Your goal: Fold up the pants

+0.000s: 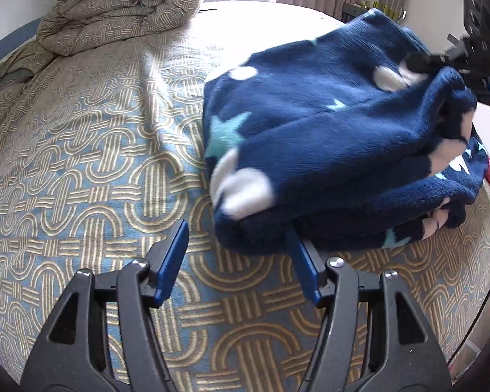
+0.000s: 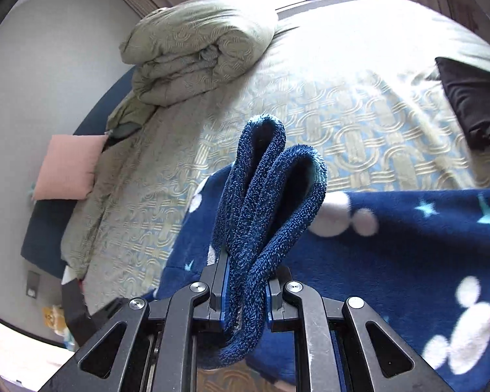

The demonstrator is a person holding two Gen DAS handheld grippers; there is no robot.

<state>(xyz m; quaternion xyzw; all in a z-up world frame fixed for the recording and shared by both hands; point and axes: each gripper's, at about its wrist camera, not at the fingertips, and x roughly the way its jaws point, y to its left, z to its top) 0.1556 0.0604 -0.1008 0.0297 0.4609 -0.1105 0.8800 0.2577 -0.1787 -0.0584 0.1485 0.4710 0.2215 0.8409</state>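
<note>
Left wrist view shows the pants (image 1: 326, 137), a thick navy fleece with white blobs and pale blue stars, bunched in a folded heap on the bed (image 1: 81, 163) toward its right edge. Its upper layer is lifted and blurred. The right claw (image 2: 245, 297) is clenched on a doubled ridge of the fleece, two looped folds standing up between its blue pads, while the rest of the cloth spreads below. The left claw (image 1: 235, 261) stands released, its right finger tucked under the heap's near edge, its left finger over bare patterned bedspread. A rolled quilt (image 1: 121, 9) lies far back
</note>
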